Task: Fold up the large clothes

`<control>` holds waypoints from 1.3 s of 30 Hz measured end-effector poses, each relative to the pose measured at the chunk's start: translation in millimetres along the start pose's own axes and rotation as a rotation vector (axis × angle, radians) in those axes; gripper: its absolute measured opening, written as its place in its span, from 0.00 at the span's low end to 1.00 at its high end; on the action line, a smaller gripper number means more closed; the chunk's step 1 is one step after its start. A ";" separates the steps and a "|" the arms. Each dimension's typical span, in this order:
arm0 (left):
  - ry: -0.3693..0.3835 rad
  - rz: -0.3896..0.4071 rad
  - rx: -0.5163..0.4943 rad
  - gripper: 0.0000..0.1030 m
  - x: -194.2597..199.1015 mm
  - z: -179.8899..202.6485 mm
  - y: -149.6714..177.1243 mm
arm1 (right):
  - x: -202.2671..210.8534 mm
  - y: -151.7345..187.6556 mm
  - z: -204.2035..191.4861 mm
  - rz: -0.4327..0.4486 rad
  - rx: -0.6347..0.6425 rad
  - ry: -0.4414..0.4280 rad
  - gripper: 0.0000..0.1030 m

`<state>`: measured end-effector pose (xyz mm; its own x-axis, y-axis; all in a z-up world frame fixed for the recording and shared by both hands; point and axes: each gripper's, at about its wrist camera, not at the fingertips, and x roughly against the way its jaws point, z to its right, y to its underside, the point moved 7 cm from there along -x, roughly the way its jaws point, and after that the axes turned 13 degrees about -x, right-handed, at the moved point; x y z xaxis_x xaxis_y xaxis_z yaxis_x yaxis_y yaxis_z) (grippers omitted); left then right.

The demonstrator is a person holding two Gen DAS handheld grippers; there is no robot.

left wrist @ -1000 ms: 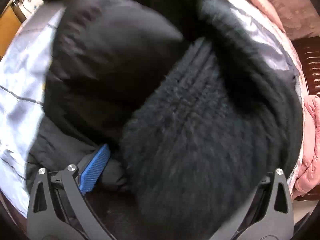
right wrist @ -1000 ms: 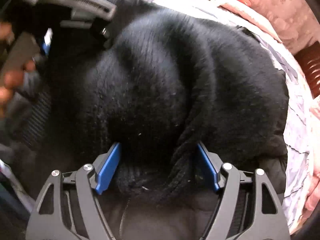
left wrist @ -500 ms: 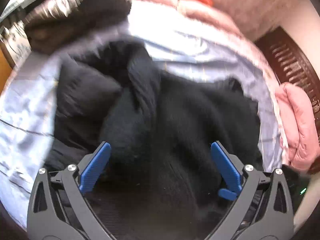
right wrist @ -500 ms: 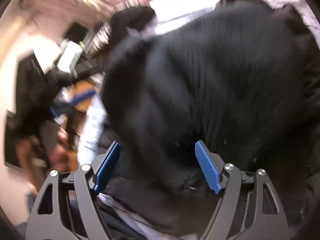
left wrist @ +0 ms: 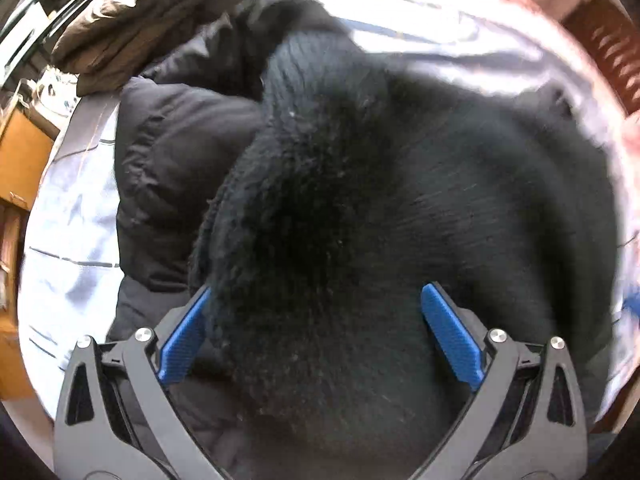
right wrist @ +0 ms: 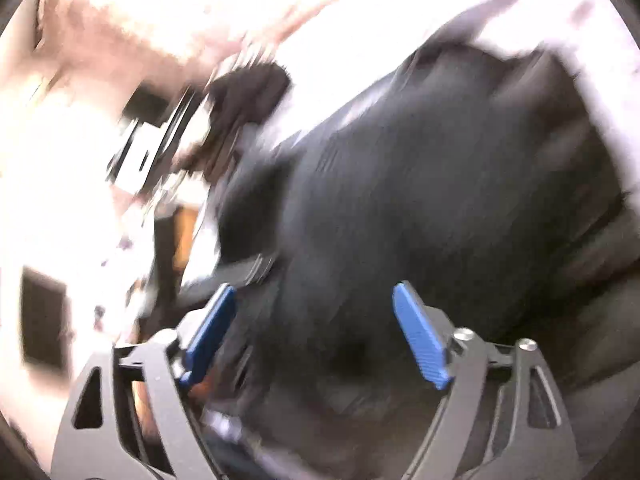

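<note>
Black fleece garment (left wrist: 360, 220) lay heaped at frame centre on the pale bedsheet (left wrist: 72, 216), long axis running lower left to upper right — mid-fold, I judged. My left fingers (left wrist: 312, 336) and right fingers (right wrist: 316, 332) stood wide, gripping nothing — next, pinch an edge.

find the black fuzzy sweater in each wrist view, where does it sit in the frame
Left wrist: the black fuzzy sweater fills the centre and right, running down between the open left gripper fingers.
Right wrist: blurred, but the sweater fills the centre and right, above the open right gripper.
Shared landmark: the pale bedsheet under it, at left in the left view, along the top in the right.
</note>
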<state>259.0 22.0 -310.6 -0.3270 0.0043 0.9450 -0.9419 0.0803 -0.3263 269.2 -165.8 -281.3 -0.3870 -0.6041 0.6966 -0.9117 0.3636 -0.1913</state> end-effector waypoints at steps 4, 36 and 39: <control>0.066 0.143 -0.093 0.98 52.4 38.3 -8.4 | 22.9 -76.6 17.5 0.147 -0.049 0.097 0.85; 0.375 0.055 0.061 0.98 27.8 -10.4 5.2 | 10.9 -107.2 14.3 0.145 0.069 0.241 0.63; 0.365 -0.032 0.094 0.98 1.3 -21.4 10.8 | 9.9 -38.2 -3.3 -0.006 0.146 0.101 0.63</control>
<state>250.1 44.2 -312.4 -0.2641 0.3594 0.8950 -0.9597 -0.0057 -0.2809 300.7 -183.4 -264.9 -0.3724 -0.5289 0.7626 -0.9271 0.2489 -0.2802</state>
